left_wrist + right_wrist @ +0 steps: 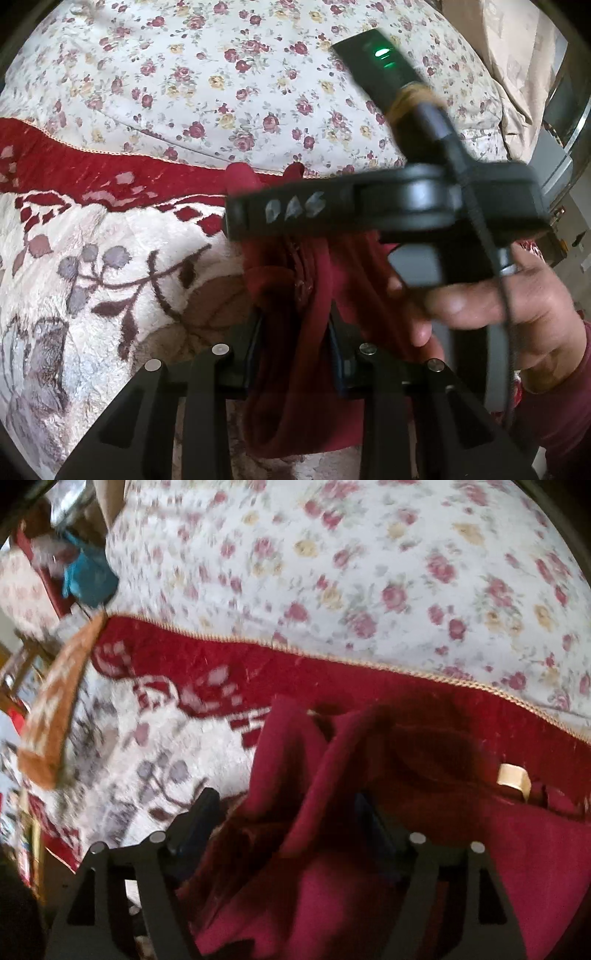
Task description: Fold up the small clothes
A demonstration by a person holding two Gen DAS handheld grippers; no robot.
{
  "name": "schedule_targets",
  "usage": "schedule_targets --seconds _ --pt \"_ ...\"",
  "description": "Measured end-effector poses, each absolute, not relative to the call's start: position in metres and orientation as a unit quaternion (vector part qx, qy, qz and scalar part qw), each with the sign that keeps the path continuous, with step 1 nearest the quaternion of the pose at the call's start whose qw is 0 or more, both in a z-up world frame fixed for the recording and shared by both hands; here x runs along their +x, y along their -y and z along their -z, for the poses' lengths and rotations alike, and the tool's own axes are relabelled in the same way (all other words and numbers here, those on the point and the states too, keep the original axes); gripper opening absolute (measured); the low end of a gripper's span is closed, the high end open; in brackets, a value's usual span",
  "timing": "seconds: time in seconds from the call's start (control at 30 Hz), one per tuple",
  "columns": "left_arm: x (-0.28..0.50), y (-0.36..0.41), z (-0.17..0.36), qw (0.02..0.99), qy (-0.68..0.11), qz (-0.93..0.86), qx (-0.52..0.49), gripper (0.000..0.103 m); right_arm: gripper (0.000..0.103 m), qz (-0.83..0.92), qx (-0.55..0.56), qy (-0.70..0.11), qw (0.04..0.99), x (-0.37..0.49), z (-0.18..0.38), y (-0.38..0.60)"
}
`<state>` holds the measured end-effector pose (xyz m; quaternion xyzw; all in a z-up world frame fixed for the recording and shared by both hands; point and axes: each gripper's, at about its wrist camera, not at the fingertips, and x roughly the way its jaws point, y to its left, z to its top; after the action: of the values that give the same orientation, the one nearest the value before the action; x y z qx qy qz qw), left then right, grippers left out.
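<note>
While the left gripper [293, 339] pinches a bunched fold of the dark red garment [291, 369], its jaws drawn in tight w/ cloth squeezed between the pads, the right gripper [291, 819] stands w/ jaws wide apart. Red cloth lies between its fingers [199, 812], but the pads don't press on it. The garment sits crumpled on the plush blanket [110, 266], cream w/ a dark red border and grey-brown leaf pattern, near the border's edge. Beyond the gold-trimmed edge spreads a floral bedsheet [184, 74], white w/ pink and yellow roses. In the left wrist view, the right gripper's black body crosses the frame, blurred, w/ a green light glowing near its top; the person's right hand [498, 299] grips its handle, a maroon sleeve [554, 424] at the wrist. A cream tag [513, 779] shows on the garment in the right wrist view, which is blurred.
</note>
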<state>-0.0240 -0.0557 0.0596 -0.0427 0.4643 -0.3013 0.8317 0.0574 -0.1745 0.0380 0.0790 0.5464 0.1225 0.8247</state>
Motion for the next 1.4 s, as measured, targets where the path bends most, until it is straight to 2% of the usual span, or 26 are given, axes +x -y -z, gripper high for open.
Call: schedule_targets --seconds 0.03,0.1,0.13,0.17,0.2,0.27,0.43,0.47,0.53,0.67,0.83,1.07,1.37,1.4 --pt "-0.024 0.056 -0.060 0.830 -0.466 0.303 -0.042 0.008 0.072 -0.117 0.071 -0.552 0.823 0.058 -0.034 0.172" --pt "-0.025 0.056 -0.061 0.828 -0.467 0.308 -0.036 0.009 0.046 -0.124 0.063 -0.547 0.826 0.055 -0.032 0.171" --pt "-0.026 0.057 -0.063 0.827 -0.469 0.309 -0.029 0.015 0.040 -0.128 0.066 -0.540 0.829 0.053 -0.034 0.174" --pt "-0.027 0.058 -0.064 0.826 -0.471 0.310 -0.024 0.019 0.030 -0.129 0.070 -0.535 0.832 0.051 -0.036 0.177" --pt "-0.029 0.058 -0.065 0.825 -0.472 0.310 -0.019 0.027 0.024 -0.131 0.077 -0.527 0.836 0.049 -0.040 0.181" --pt "-0.031 0.059 -0.066 0.825 -0.471 0.312 -0.015 0.032 0.023 -0.134 0.089 -0.515 0.842 0.045 -0.048 0.191" --pt "-0.030 0.070 -0.057 0.819 -0.485 0.307 -0.006 0.032 0.023 -0.142 0.118 -0.508 0.841 0.044 -0.054 0.212" --pt "-0.031 0.072 -0.057 0.815 -0.485 0.316 -0.011 0.028 0.023 -0.142 0.121 -0.506 0.842 0.043 -0.053 0.213" --pt "-0.034 0.076 -0.063 0.816 -0.476 0.328 -0.017 0.008 0.023 -0.142 0.128 -0.503 0.843 0.041 -0.054 0.218" --pt "-0.039 0.082 -0.081 0.812 -0.454 0.363 -0.043 0.000 0.021 -0.145 0.134 -0.492 0.848 0.031 -0.065 0.231" --pt "-0.054 0.107 -0.102 0.802 -0.446 0.392 -0.064 0.000 0.020 -0.144 0.147 -0.469 0.859 0.007 -0.094 0.270" --pt "-0.093 0.192 -0.120 0.788 -0.432 0.439 -0.021 0.000 0.018 -0.103 0.156 -0.447 0.875 -0.040 -0.118 0.346" --pt "-0.120 0.293 -0.086 0.733 -0.480 0.483 0.000 0.000 0.018 0.003 0.197 -0.458 0.867 -0.085 -0.078 0.453" --pt "-0.122 0.301 -0.081 0.724 -0.490 0.486 0.004 0.005 0.018 0.021 0.198 -0.460 0.865 -0.088 -0.069 0.459"
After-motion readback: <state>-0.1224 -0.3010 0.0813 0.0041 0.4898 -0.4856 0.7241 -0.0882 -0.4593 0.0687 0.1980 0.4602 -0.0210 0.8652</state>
